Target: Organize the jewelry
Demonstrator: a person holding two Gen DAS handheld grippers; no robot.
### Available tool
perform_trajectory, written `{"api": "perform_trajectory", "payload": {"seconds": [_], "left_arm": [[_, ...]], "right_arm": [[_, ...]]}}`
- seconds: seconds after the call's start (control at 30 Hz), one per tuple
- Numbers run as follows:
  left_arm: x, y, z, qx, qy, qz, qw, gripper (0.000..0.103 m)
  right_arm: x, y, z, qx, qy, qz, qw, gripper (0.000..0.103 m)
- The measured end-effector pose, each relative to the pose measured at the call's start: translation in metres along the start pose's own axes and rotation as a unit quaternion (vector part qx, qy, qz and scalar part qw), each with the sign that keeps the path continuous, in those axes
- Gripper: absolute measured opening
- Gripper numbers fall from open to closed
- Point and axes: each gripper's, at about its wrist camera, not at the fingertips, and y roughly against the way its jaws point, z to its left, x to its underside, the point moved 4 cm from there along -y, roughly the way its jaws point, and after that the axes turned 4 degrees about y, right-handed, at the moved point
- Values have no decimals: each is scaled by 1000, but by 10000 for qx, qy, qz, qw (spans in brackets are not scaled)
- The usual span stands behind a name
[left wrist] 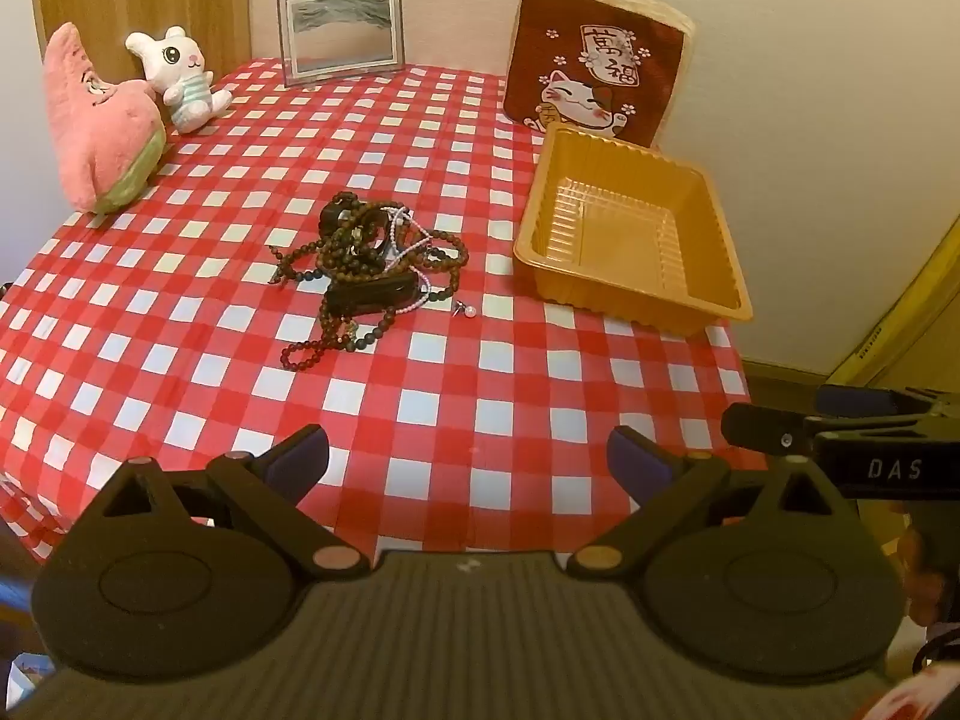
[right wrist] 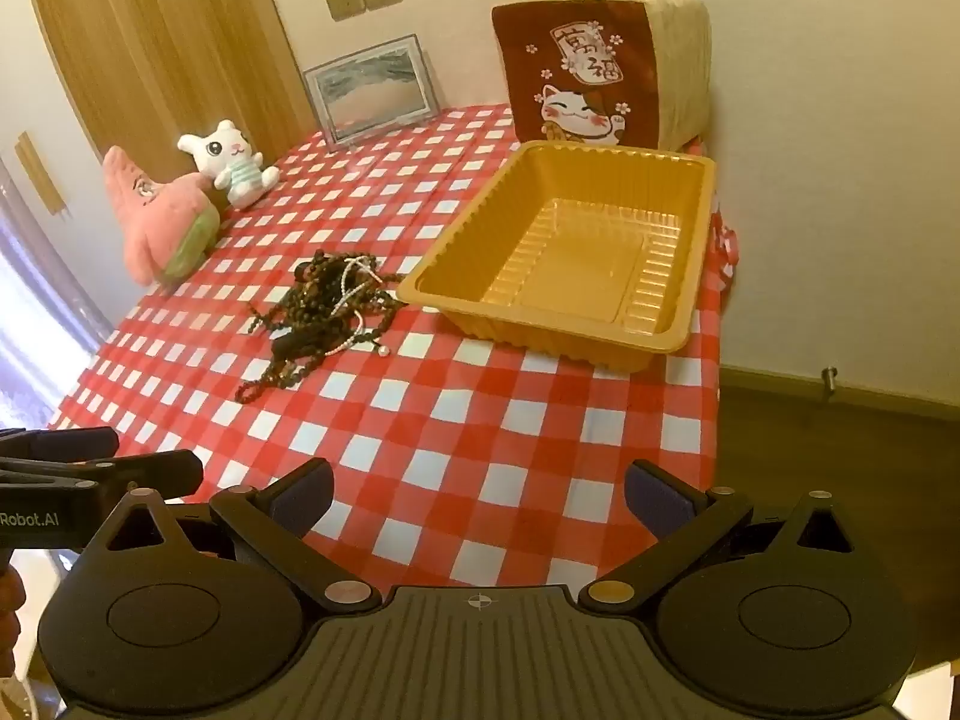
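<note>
Left wrist view is showing both tongs, left (left wrist: 468, 456) and right (right wrist: 480, 489), gaping wide and gripping nothing, while the tangled jewelry pile (left wrist: 366, 264) is lying on the worktop (left wrist: 180, 360) beside the empty tray (left wrist: 630, 240). Pinching one strand is risking dragging the whole knot, flicking the loose pearl earring (left wrist: 470, 311) off.

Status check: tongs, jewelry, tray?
Left tongs open, empty; right tongs open, empty. Jewelry pile tangled on the tablecloth, untouched. Orange tray empty beside it. Nothing in the way.
</note>
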Motion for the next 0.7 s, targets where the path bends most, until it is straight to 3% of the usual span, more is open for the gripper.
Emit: {"api": "perform_trajectory", "payload": {"seconds": [0.7], "left_arm": [[0, 0, 0, -22, -13, -10, 10000, 99]], "right_arm": [[-2, -5, -4, -11, 3, 7, 10000, 103]]}}
